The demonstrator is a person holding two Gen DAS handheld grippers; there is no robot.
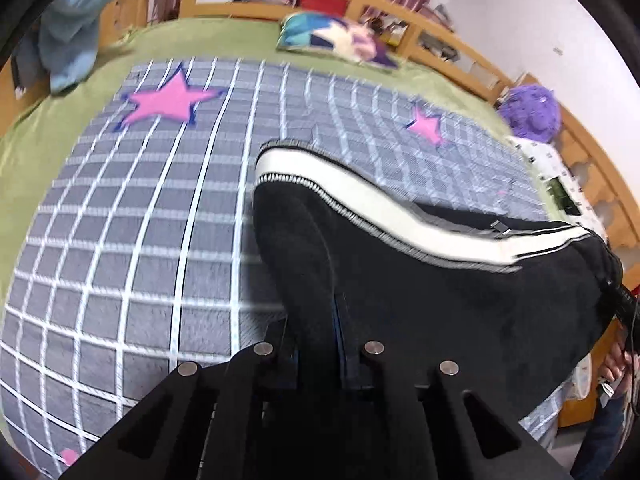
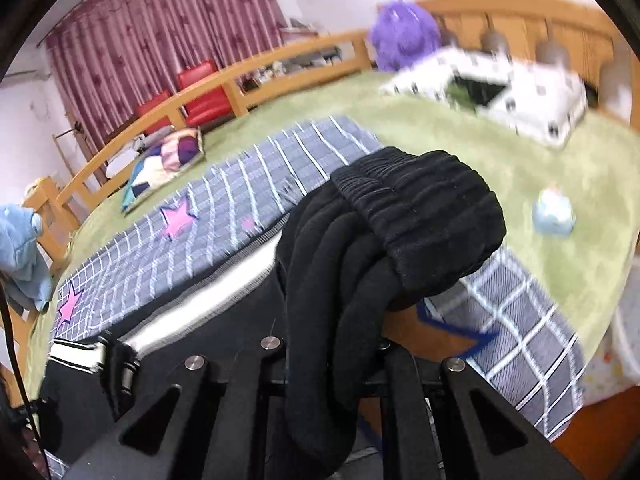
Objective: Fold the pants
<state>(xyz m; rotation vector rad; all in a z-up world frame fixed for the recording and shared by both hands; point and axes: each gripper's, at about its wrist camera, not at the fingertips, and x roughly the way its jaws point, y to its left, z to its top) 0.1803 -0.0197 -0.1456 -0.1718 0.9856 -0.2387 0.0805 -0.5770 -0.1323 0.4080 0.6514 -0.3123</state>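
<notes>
Above a grey checked blanket (image 1: 120,216) on the green bed (image 2: 520,168), left gripper (image 1: 316,320) and right gripper (image 2: 332,344) both clamp black pants (image 1: 440,300).

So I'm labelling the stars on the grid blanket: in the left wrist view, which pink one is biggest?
The pink star at upper left, near the blue plush. The other, right of the pants, looks far smaller.

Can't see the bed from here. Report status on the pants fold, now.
Left hand-held gripper shut on black pants. Right hand-held gripper shut on bunched waistband. Pants lifted over grid blanket, white stripe showing. Nothing in the way.
</notes>
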